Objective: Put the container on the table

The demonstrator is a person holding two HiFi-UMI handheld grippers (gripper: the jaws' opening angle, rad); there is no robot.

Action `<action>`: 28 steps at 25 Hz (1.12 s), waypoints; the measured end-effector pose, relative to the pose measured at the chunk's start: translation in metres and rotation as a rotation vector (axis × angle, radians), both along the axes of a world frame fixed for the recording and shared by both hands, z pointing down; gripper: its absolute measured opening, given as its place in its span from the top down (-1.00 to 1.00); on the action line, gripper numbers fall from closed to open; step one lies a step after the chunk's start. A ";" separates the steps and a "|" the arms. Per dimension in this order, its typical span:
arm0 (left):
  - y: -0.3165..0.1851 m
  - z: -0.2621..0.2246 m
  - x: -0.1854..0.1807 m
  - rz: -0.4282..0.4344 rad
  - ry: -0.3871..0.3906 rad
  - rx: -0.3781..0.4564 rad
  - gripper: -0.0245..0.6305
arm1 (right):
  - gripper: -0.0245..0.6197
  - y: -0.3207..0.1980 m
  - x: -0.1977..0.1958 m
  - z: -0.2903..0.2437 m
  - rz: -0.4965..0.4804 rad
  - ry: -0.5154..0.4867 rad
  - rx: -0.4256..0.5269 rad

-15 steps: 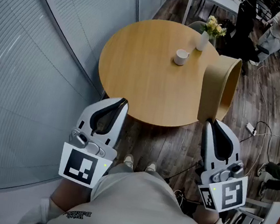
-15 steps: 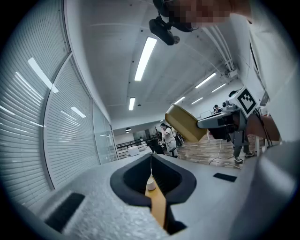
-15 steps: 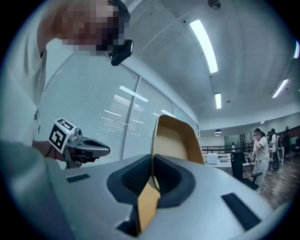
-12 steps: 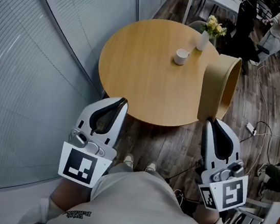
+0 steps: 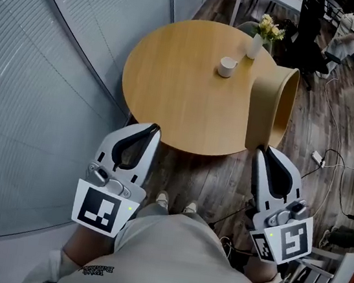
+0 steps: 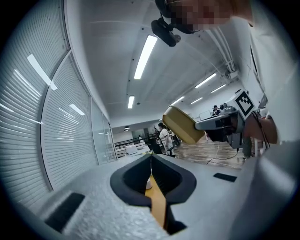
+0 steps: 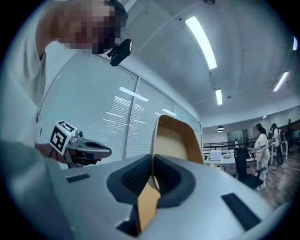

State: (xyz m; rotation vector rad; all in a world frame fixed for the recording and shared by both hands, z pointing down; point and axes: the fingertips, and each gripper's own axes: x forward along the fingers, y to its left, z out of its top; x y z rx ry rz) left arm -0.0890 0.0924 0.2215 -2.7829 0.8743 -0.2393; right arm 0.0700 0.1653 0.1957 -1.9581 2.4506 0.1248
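Right gripper: jaws clenched on the wall of the tan container, which is held tilted in the air at the right edge of the round wooden table. Left gripper: jaws pressed together, nothing between them, near the table's front edge. A white cup and a flower vase stand on the far side of the table.

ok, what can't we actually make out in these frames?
- Cup contents: too small in the head view; the left gripper view shows only a sliver of it between the closed jaws.
- Container gripped edge: covered by the right hand-held gripper in both the head view and the right gripper view.
- Table base: hidden under the tabletop in the head view.
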 end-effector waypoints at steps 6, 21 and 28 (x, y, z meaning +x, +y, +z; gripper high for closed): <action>0.005 0.004 0.010 -0.002 -0.003 -0.022 0.85 | 0.81 0.003 0.010 0.004 -0.017 -0.033 -0.014; 0.015 0.020 0.029 -0.038 -0.014 -0.061 0.85 | 0.81 0.013 0.040 0.021 -0.055 -0.098 -0.033; 0.025 0.026 0.045 -0.051 -0.042 -0.056 0.85 | 0.81 0.022 0.057 0.028 -0.061 -0.122 -0.032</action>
